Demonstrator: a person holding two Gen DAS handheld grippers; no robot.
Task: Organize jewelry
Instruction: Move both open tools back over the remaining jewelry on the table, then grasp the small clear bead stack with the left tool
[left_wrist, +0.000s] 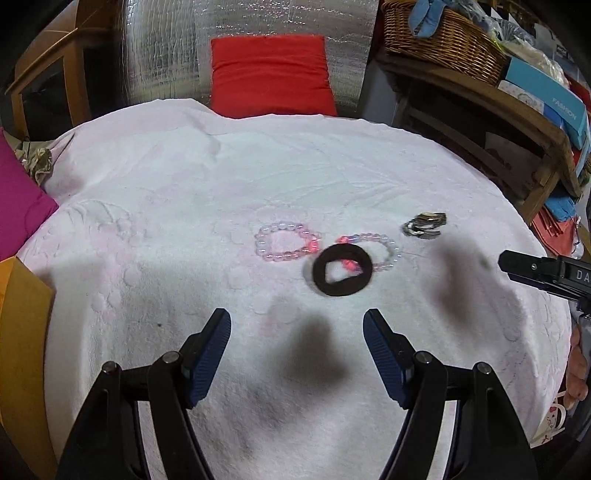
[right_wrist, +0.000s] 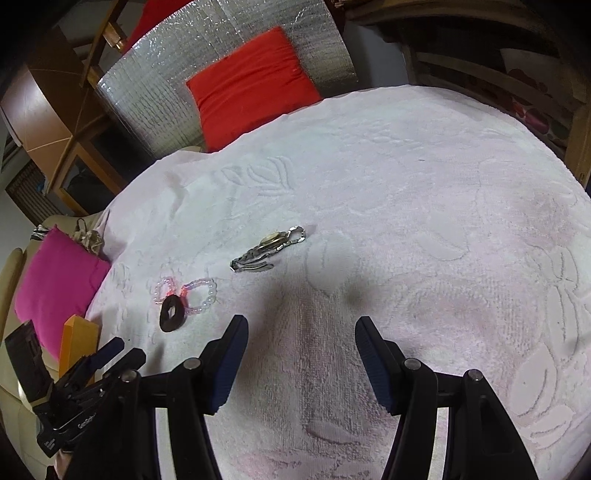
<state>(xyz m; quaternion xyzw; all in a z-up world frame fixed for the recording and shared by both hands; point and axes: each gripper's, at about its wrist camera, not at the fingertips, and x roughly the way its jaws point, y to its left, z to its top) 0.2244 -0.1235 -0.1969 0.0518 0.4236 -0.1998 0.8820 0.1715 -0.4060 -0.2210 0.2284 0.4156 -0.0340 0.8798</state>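
Nearest me, my left tool hangs spread and empty above the white towel; I'd straddle the black hair tie overlapping a beaded bracelet, pinching only its rim.

red cushion, silver foil panel, wicker basket

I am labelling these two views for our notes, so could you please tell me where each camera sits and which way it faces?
Left wrist: on the left gripper, angled down at the white towel, black hair tie and two bead bracelets ahead; its open fingers show, the right gripper at the right edge.
Right wrist: on the right gripper, angled down at the metal watch; its open fingers show, the left gripper lower left.
Shared: towel, jewelry, red cushion.
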